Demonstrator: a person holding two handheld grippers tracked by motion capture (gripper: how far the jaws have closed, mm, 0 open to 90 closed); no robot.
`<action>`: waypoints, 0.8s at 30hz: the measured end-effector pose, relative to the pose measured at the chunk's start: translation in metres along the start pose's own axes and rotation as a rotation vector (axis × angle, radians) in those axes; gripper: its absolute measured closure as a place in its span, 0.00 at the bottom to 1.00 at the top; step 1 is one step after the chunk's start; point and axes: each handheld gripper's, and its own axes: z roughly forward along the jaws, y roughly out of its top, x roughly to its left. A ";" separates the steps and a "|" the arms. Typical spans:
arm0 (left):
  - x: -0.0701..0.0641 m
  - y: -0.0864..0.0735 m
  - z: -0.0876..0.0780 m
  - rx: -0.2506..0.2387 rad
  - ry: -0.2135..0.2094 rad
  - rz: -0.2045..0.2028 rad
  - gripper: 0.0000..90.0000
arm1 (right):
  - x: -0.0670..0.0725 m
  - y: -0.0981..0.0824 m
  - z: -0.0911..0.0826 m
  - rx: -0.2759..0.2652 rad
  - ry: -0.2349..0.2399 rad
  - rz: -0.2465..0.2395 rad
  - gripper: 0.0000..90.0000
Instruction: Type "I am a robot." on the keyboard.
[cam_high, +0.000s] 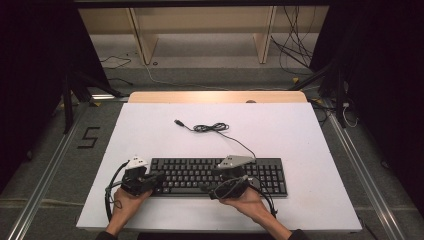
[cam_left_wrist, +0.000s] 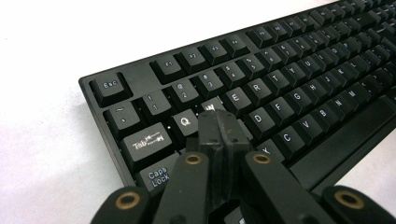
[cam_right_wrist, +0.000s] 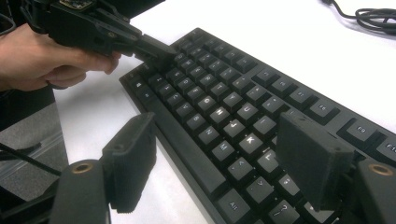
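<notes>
Your left gripper (cam_left_wrist: 219, 122), jaws closed, rests on the stiff, light keyboard (cam_high: 220, 176); your right gripper (cam_right_wrist: 224, 158) hangs open, so grip its front edge.

A black keyboard (cam_high: 220, 176) with white key legends lies on a plain white worktop (cam_high: 300, 135). A black cable (cam_high: 212, 128) runs from it across the white. The worktop's far edge is pale wood. Both tongs, left (cam_left_wrist: 219, 123) and right (cam_right_wrist: 224, 158), are matte black with small brass-coloured rivets; each carries a light grey plate on top. The floor (cam_high: 55, 165) around is grey, with a black figure five marked on it. Behind stands pale wooden shelving (cam_high: 200, 25) against dark surroundings.
</notes>
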 end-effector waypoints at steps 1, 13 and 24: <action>0.000 0.000 0.000 0.001 -0.001 -0.002 0.99 | 0.000 0.000 0.000 0.000 0.000 0.000 0.33; -0.002 0.002 -0.003 -0.017 0.004 0.001 0.99 | 0.001 0.000 -0.001 -0.004 -0.005 -0.002 0.33; -0.001 0.005 -0.021 -0.105 -0.011 -0.025 0.84 | 0.000 0.001 -0.001 -0.012 -0.007 0.000 0.34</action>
